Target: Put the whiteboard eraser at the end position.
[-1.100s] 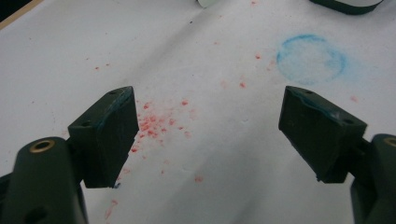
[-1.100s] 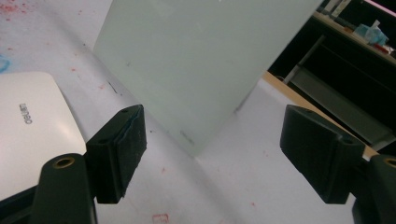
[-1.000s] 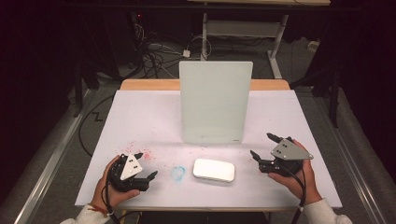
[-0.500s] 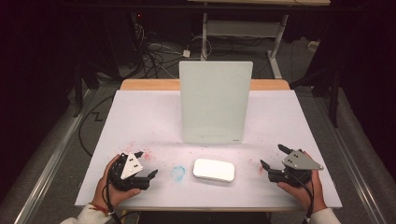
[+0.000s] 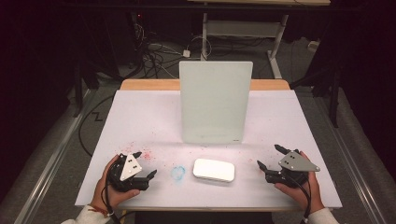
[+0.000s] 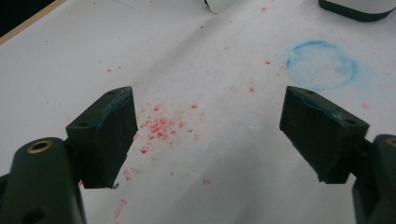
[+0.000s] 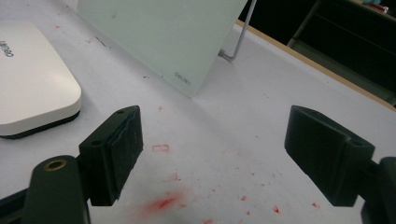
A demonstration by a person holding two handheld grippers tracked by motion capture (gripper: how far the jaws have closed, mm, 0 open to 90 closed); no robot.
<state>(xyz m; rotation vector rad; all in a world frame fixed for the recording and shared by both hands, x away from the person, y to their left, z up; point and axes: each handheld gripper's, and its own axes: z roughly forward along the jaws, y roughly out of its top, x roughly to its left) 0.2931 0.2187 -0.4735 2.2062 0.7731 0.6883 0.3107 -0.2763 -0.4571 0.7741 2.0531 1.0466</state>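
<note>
Hands rest low at the near edge of the table point(image 5: 140, 112), one toward each near corner. The left gripper point(image 5: 144, 164) lies on the surface with jaws spread wide, empty, angled toward a blue chalk ring point(image 5: 178, 172). The right gripper point(image 5: 271, 157) points inward, jaws likewise apart and empty. Between them, near the front edge, lies a white flat device point(image 5: 214, 169). Farther back, mid-table, an upright pale glass board point(image 5: 215, 102) stands propped, with red specks point(image 5: 147, 154) scattered before it.
</note>
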